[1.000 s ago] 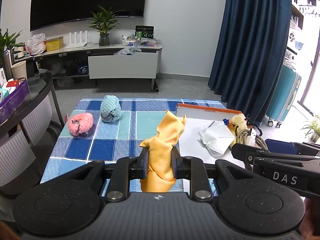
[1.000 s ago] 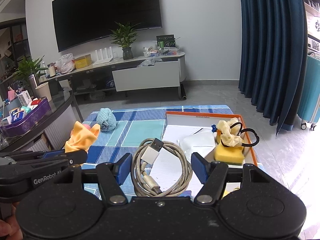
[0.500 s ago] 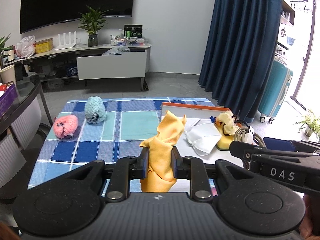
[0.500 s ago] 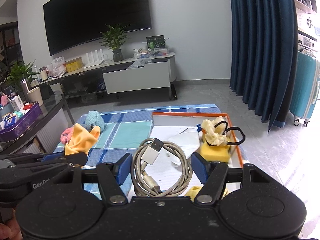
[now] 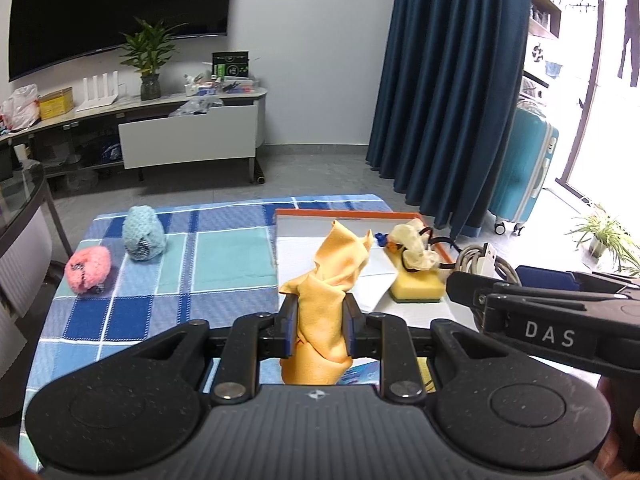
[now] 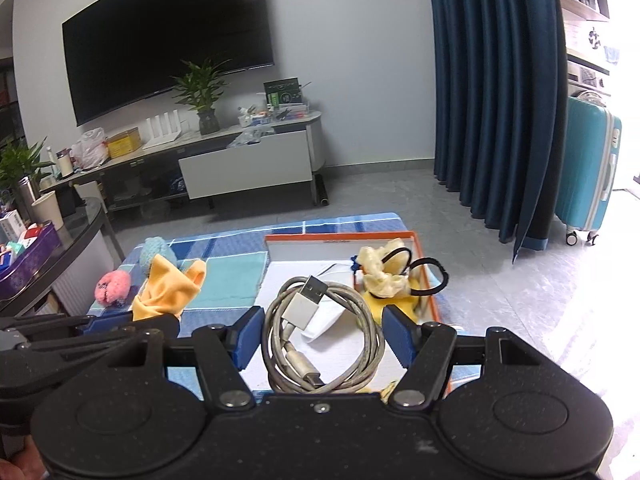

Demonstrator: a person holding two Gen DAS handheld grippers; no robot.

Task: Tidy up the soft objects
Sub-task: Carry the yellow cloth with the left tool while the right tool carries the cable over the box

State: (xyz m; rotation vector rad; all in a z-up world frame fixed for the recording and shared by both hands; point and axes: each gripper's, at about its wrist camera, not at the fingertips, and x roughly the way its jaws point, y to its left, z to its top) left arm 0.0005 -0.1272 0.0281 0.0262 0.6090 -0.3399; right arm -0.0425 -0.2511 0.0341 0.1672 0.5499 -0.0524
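My left gripper (image 5: 319, 322) is shut on a crumpled orange cloth (image 5: 328, 280), held above the front of the orange-rimmed tray (image 5: 344, 213). My right gripper (image 6: 320, 332) grips a coiled grey USB cable (image 6: 320, 336) over the tray (image 6: 340, 236). In the tray lie a yellow sponge (image 5: 416, 286) with a cream scrunchie (image 5: 412, 246) on it, and a white mask (image 6: 324, 316) mostly hidden by the cable. A pink knitted ball (image 5: 88, 268) and a light-blue knitted ball (image 5: 143, 233) sit on the checked cloth at the left.
The blue checked tablecloth (image 5: 224, 252) covers a low table. A glass side table (image 6: 60, 236) with boxes stands at the left. A TV cabinet (image 5: 188, 136) is at the back, a dark curtain (image 5: 448, 92) and a teal suitcase (image 5: 524, 168) at the right.
Both grippers have moved to the right with their loads, and the view has swung towards the tray. The orange cloth now hides the mask in the left wrist view.
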